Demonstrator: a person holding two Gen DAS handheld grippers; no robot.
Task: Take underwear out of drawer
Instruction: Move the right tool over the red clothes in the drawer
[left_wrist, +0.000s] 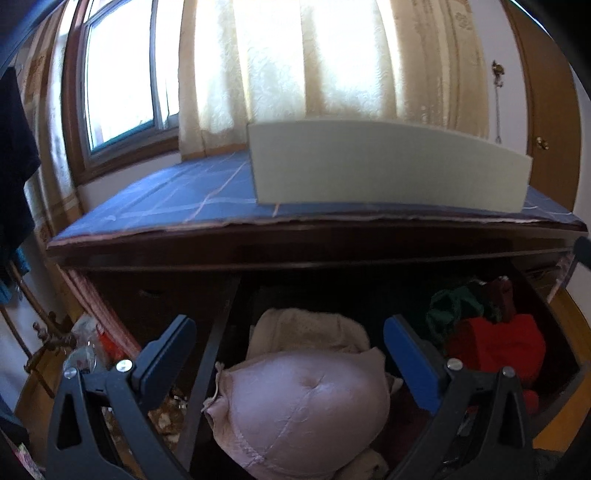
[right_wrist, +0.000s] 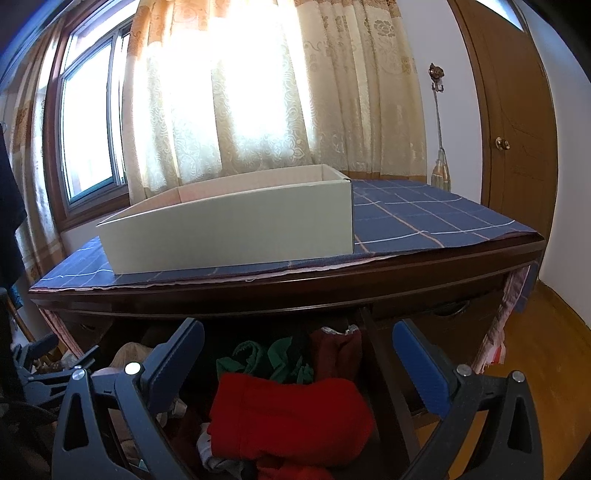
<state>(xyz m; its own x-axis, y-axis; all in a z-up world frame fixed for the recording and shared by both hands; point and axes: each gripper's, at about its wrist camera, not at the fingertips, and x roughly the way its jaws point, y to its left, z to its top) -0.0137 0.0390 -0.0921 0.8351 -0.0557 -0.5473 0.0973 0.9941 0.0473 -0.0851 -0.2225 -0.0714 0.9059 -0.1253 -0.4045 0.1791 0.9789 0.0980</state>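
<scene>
Underwear fills the open drawer below the desk: nothing is out yet, and both grippers hang above the pile with fingers spread wide and empty.

The biggest risk, as I judge it, is the drawer itself. Its dark wooden side walls and the desk's hard front edge sit close over the clothes, so a gripper brought down at a slant could knock wood or catch the hanging edge of the cloth, a thin blue checked sheet that would drag easily. The box on top is pale, flat-sided cardboard, open and light; a tug on the cloth would shift it.

Next, the pile. The left gripper straddles the bra, a smooth, mauve, moulded cup with stitched seams and a thin strap at its left. The dome is springy, and a pinch across it may slip off; the strap could snag what lies beneath, a cream lace-textured piece.

The right gripper frames the red garment, soft, thick and folded. Green and maroon pieces crumple just behind it, touching, so a deep bite would likely lift several at once.
</scene>
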